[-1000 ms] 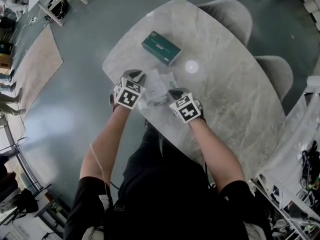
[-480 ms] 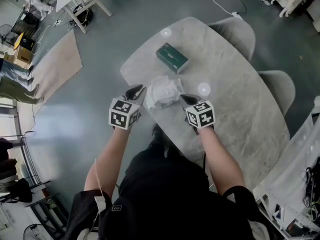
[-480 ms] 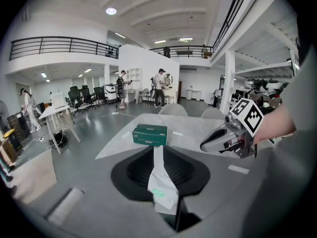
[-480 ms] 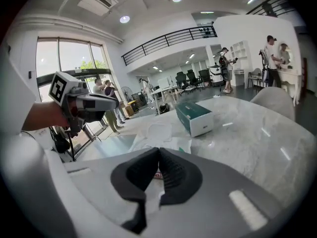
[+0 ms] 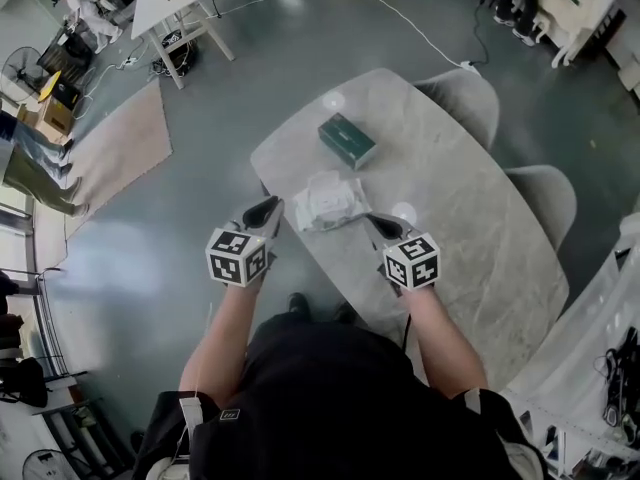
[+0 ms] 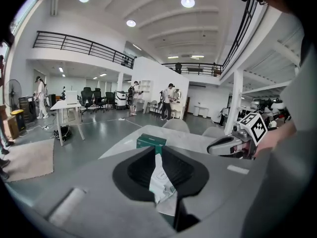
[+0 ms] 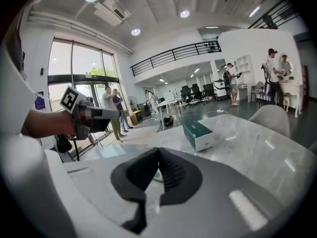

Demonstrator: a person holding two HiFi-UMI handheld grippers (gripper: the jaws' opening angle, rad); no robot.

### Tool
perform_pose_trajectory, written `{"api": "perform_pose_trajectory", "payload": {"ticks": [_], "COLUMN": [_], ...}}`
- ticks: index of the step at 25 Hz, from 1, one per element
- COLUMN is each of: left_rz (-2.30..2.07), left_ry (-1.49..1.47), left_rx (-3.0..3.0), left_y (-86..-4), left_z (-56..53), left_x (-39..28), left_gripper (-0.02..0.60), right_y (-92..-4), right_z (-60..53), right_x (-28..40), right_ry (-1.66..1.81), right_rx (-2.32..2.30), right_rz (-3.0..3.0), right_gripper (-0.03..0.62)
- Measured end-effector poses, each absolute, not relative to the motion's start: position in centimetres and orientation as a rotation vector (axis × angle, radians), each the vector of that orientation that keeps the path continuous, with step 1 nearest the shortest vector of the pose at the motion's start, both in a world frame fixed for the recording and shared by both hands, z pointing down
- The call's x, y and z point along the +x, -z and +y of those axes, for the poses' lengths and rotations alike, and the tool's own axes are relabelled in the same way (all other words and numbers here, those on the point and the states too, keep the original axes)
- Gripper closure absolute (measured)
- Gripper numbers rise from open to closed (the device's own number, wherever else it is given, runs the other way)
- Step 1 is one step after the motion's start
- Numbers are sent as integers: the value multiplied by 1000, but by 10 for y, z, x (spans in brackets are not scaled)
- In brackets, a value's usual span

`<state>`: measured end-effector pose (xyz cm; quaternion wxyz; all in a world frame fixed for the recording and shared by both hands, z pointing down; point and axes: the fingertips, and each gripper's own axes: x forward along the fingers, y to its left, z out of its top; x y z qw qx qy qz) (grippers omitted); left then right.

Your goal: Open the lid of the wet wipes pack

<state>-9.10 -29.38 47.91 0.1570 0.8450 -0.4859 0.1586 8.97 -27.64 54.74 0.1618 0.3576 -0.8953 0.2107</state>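
Head view: left claw (image 5: 276, 206) (jaws just closing) and right claw (image 5: 374, 222) pinch the wet wipes pack (image 5: 325, 200) at nine and three o'clock; lid-lifting likely next.

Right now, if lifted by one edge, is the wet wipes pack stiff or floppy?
Likely floppy: the wet wipes pack looks like soft, rumpled film, so it should sag and bend. The smooth plastic wrap suggests it may slip under a light pinch. Its flat, pillow-like shape makes it unlikely to roll.

The head view looks steeply down; both gripper views look low across the same table (image 5: 480, 238).
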Motion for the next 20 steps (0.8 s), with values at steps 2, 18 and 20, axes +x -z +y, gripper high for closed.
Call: {"api": "perform_pose_trajectory", "payload": {"ticks": [2, 18, 20], "left_rz": [-1396, -1438, -1451], "left_ry": [-431, -347, -334], "left_rx": [2435, 2574, 2581], "left_y": [-470, -397, -391], "left_z": [-291, -285, -282], "left_x": [-99, -190, -198], "left_gripper": [534, 549, 551], "right_y": [-531, -410, -405], "right_z": [-277, -278, -281], "right_x": [91, 20, 8], "right_ry": [-580, -362, -349], "right_rx": [1058, 1222, 1218], "right_rz": [-2575, -2728, -2738], "right_gripper": [591, 591, 591]}}
